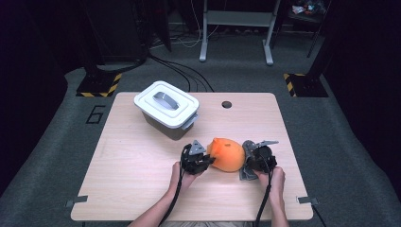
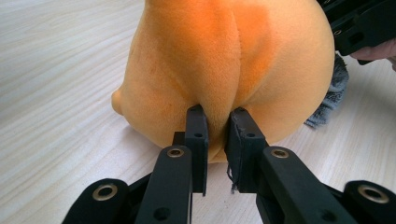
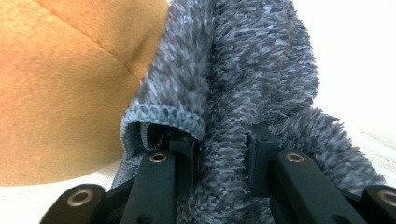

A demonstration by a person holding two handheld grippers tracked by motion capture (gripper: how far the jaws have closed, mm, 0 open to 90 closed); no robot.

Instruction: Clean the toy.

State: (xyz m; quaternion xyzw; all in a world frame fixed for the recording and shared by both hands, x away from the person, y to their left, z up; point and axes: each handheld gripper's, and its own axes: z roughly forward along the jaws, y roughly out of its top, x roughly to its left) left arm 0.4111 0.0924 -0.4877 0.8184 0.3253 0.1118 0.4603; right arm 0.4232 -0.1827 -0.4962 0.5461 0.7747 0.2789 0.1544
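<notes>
Cloth (image 3: 252,84) weave shows close in right gripper view; bin (image 1: 166,108) from above.

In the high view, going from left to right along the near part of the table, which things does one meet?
Left gripper → orange plush toy → grey fuzzy cloth → right gripper. The cloth and the right gripper overlap, so their order is loose.

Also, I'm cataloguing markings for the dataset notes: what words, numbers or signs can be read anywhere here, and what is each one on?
"6": a large dark numeral on the grey floor left of the table.
No lettering can be read on the white-lidded box, the orange plush toy or the grey cloth.
</notes>
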